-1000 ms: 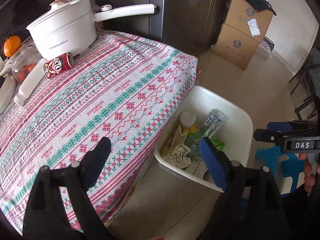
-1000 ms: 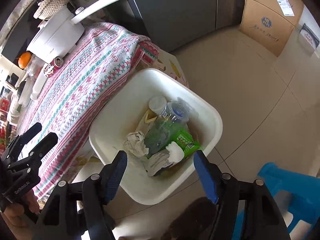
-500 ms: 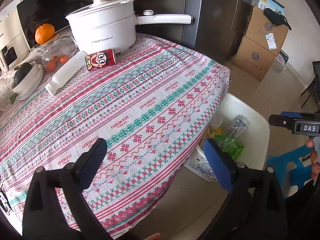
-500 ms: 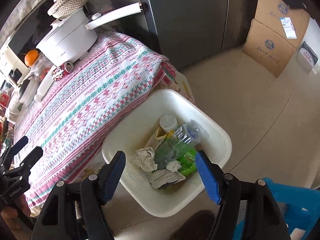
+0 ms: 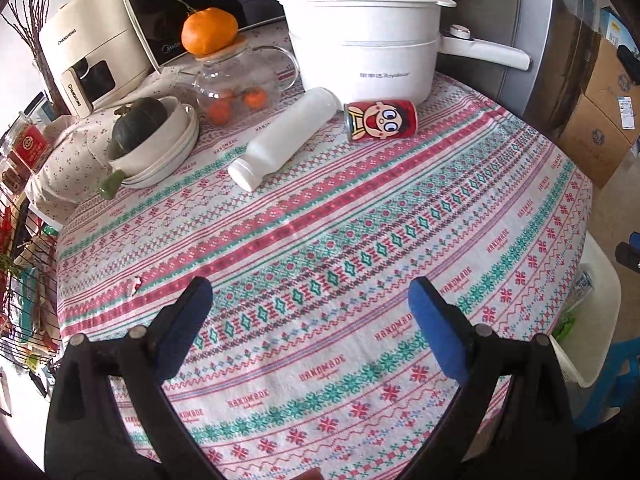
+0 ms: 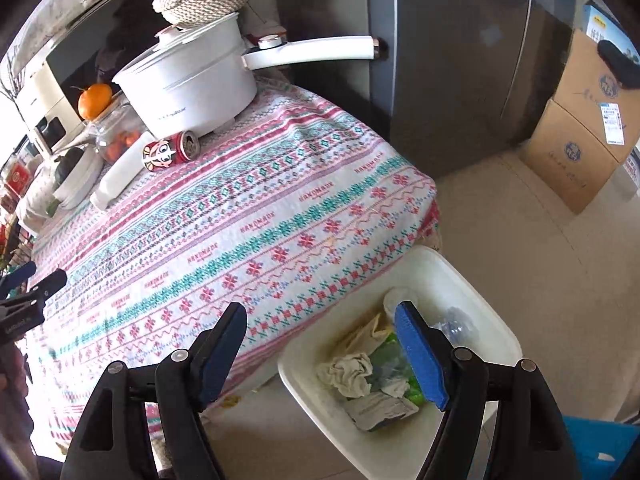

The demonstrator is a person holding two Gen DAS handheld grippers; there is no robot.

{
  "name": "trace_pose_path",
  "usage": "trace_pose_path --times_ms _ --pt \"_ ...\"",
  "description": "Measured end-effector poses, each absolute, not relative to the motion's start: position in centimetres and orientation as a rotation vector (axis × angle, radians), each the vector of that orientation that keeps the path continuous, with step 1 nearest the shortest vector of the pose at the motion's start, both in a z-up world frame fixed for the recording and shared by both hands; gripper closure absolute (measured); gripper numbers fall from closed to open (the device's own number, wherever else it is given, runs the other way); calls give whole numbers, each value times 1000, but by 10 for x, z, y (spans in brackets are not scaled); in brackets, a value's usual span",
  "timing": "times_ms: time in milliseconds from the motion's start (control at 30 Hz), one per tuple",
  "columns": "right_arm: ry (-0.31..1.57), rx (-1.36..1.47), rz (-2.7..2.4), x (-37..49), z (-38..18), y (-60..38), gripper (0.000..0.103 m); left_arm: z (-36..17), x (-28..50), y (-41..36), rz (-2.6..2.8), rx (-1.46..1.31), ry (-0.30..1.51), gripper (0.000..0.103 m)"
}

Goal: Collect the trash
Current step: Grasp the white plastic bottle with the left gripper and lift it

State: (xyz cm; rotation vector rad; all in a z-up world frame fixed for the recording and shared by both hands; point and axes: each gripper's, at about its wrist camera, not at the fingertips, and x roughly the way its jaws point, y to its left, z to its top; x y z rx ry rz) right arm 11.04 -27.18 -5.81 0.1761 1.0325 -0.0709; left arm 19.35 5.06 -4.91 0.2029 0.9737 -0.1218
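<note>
A red cartoon can (image 5: 381,121) lies on its side on the patterned tablecloth (image 5: 320,240), next to a white plastic bottle (image 5: 286,142) that also lies flat; both show in the right wrist view, the can (image 6: 170,151) and the bottle (image 6: 120,178). My left gripper (image 5: 312,300) is open and empty above the near part of the table. My right gripper (image 6: 320,320) is open and empty above the table edge and the white trash bin (image 6: 472,292). The bin holds crumpled paper (image 6: 348,372), a clear bottle and green wrappers.
A white electric pot (image 5: 368,36) with a long handle stands behind the can. A glass teapot with an orange (image 5: 208,32) on it, stacked bowls with a dark squash (image 5: 138,120), an appliance, cardboard boxes (image 6: 580,136), a fridge and a blue stool (image 6: 600,448) are around.
Both grippers have risen and swung left from the bin toward the table. The left view now faces the can and bottle; the bin has slid to its right edge.
</note>
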Motion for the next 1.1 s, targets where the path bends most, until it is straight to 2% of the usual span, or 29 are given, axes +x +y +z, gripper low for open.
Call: trace_pose_path --times_ms 267,500,633,700,967,1100 --pt "1000 231 -44 190 -60 -248 21 -63 294 62 -139 278 968 5" --pt "1007 214 -44 237 -87 -253 20 -91 360 42 -217 343 976 8" --pt "994 169 -37 255 -100 -252 20 -114 381 35 -229 385 1005 21" --pt "992 150 -24 259 -106 -250 20 -124 388 36 -221 385 1031 34" --pt "1003 138 -15 267 -115 -244 20 -127 371 57 -158 239 1089 50" --pt "996 151 2 260 -108 -241 20 -126 338 65 -129 122 1175 52"
